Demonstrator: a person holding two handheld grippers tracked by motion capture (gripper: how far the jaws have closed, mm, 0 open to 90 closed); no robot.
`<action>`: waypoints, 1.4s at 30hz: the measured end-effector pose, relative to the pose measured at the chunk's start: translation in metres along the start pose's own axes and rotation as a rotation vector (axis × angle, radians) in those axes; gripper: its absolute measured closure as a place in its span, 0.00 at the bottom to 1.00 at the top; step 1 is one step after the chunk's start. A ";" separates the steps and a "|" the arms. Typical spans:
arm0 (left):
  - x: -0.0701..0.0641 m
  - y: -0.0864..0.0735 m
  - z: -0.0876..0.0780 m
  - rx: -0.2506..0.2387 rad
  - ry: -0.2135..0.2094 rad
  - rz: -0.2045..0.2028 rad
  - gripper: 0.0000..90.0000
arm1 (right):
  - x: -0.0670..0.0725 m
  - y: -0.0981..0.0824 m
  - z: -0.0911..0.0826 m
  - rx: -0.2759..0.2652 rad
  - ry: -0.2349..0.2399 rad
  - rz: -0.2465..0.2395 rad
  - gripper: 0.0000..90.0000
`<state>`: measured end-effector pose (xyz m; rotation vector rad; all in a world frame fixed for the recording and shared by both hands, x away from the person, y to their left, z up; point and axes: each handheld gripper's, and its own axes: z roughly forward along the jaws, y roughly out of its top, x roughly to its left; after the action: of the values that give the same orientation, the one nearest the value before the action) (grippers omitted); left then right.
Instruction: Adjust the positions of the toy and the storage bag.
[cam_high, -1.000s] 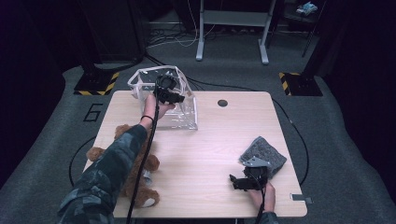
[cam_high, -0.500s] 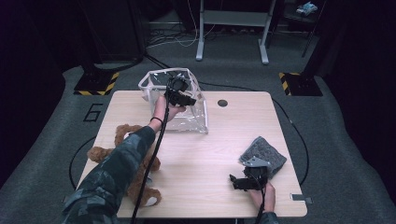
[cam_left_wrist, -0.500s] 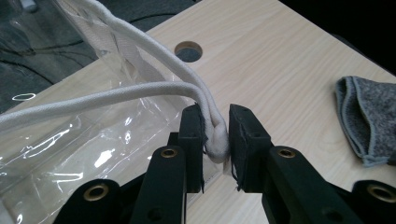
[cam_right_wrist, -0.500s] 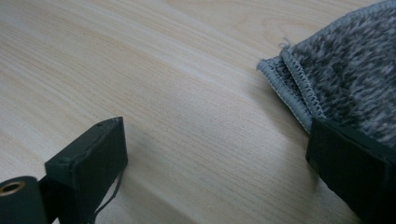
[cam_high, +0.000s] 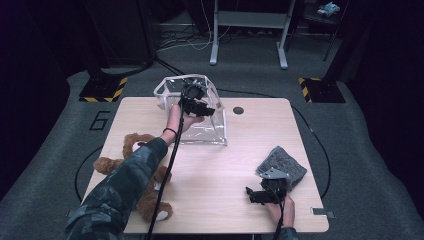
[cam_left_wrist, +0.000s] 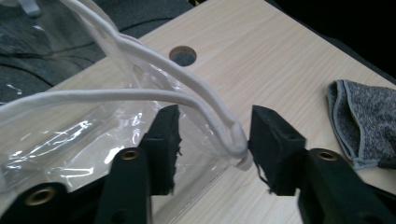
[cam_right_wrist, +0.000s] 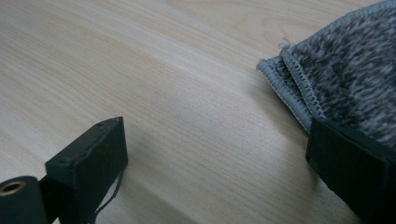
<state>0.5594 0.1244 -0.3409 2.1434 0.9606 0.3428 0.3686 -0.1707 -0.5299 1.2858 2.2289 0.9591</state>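
A clear plastic bag (cam_high: 200, 131) with white piping stands at the back of the wooden table (cam_high: 220, 170). My left gripper (cam_high: 206, 109) hangs over its right top edge. In the left gripper view the bag (cam_left_wrist: 70, 135) has its piped corner between the jaws of my left gripper (cam_left_wrist: 212, 135). Those jaws have just been opening and no longer pinch the rim, which only brushes the right pad. My right gripper (cam_high: 253, 195) lies low at the front right, open wide. In its own view my right gripper (cam_right_wrist: 219, 144) has bare wood between its jaws and the grey cloth (cam_right_wrist: 355, 79) beside its right jaw.
A brown teddy bear (cam_high: 135, 165) lies at the table's front left, under the left forearm. The folded grey cloth (cam_high: 282, 162) sits at the right edge. A round cable hole (cam_high: 238, 110) is just right of the bag. Dark floor and stands surround the table.
The left hand has carried the bag's top edge a little to the right, and the bag has shifted with it. The right gripper has stayed where it was.
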 end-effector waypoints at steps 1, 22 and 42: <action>0.002 0.000 -0.004 -0.008 -0.001 -0.004 0.54 | 0.000 0.000 0.000 0.000 0.000 0.000 0.05; 0.076 -0.043 -0.041 -0.044 0.208 -0.149 0.35 | 0.000 0.000 0.000 0.003 0.002 0.002 0.05; 0.107 -0.079 -0.012 0.075 0.235 -0.238 0.70 | 0.000 0.000 0.000 0.003 -0.001 0.004 0.05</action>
<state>0.5853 0.2432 -0.3964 2.0569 1.3676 0.4527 0.3681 -0.1707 -0.5297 1.2927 2.2288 0.9567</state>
